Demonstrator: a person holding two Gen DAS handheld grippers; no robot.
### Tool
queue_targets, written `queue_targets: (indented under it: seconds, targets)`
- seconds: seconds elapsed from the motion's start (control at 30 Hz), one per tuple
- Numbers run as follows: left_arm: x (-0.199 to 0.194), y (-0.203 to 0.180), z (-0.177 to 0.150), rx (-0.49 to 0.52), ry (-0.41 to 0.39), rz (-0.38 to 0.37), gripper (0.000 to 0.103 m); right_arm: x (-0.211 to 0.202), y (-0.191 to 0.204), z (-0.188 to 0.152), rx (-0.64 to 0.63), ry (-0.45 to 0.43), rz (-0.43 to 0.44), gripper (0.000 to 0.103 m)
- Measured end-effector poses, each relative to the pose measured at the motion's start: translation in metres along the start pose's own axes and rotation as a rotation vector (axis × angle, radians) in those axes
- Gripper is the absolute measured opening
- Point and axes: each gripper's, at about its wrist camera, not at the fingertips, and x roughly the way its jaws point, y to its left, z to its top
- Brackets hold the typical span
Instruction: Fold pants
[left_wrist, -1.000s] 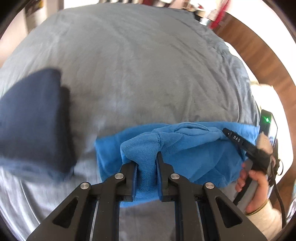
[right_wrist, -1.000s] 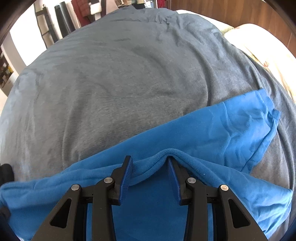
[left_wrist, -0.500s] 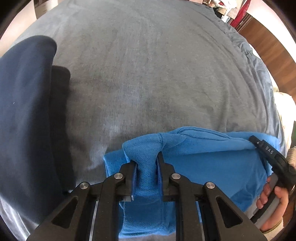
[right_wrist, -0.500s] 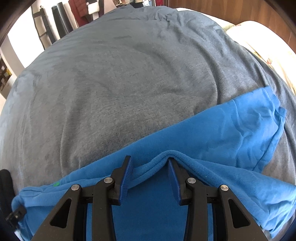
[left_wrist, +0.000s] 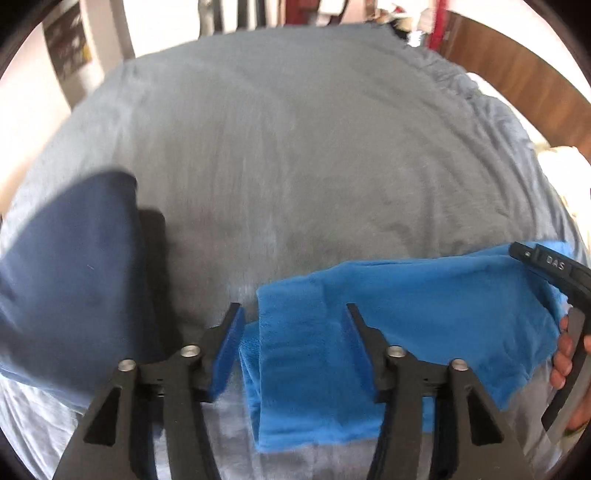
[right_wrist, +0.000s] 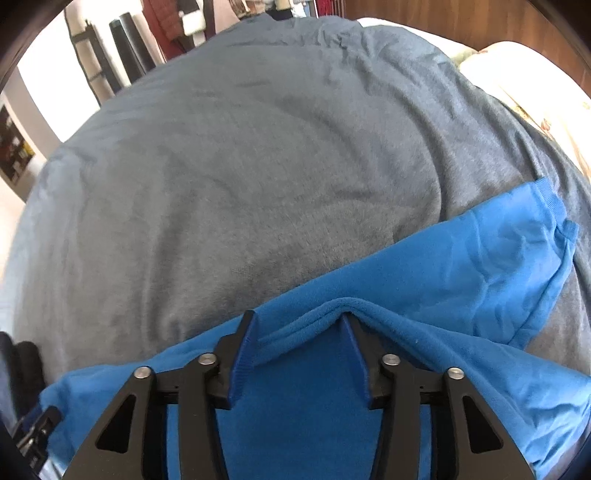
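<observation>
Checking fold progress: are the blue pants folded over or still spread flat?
Folded over. The blue pants lie doubled on the grey blanket, layered edges showing between the opening left gripper jaws.

left gripper (left_wrist: 293, 314): black arms, blue pads, silver screws
right gripper (right_wrist: 297, 325): black arms, blue ribbed pads, silver screws
marking: "DAS" lettering, right edge of the left wrist view

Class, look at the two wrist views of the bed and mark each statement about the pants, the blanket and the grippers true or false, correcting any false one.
1. The pants are red. False: bright blue.
2. They lie on a grey blanket. True.
3. The left gripper pinches the fabric tightly. False: its jaws are opening, fabric loose between them.
4. A dark navy garment lies left of the pants. True.
5. The right gripper has a fabric ridge between its fingers. True.
</observation>
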Motion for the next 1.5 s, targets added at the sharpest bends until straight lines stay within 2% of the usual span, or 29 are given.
queue_targets:
  seconds: [0.03, 0.17, 0.37, 0.7, 0.9, 1.07, 1.2, 1.37, 1.5]
  targets:
    - [-0.008, -0.003, -0.001, 0.008, -0.013, -0.009, 0.057, -0.007, 0.000, 0.000, -0.004, -0.009, 0.010, 0.054]
    - [-0.041, -0.021, -0.004, 0.047, -0.056, -0.064, 0.057, -0.041, -0.004, -0.005, -0.034, -0.048, 0.056, 0.054]
    - [-0.075, -0.057, -0.017, 0.134, -0.087, -0.155, 0.057, -0.097, -0.030, -0.025, -0.036, -0.087, 0.115, 0.054]
    - [-0.112, -0.159, -0.047, 0.323, -0.108, -0.322, 0.057, -0.172, -0.113, -0.063, 0.030, -0.140, 0.085, 0.054]
    - [-0.117, -0.228, -0.072, 0.407, -0.071, -0.442, 0.057, -0.198, -0.173, -0.088, 0.095, -0.155, 0.041, 0.054]
    - [-0.110, -0.279, -0.090, 0.440, -0.020, -0.532, 0.056, -0.206, -0.221, -0.104, 0.160, -0.156, 0.019, 0.054]
    - [-0.099, -0.311, -0.106, 0.439, 0.038, -0.589, 0.053, -0.204, -0.253, -0.115, 0.182, -0.147, 0.006, 0.053]
    - [-0.079, -0.345, -0.130, 0.441, 0.106, -0.626, 0.043, -0.188, -0.282, -0.125, 0.174, -0.119, 0.019, 0.042]
    - [-0.062, -0.365, -0.145, 0.419, 0.177, -0.655, 0.041, -0.172, -0.298, -0.133, 0.149, -0.096, 0.034, 0.039]
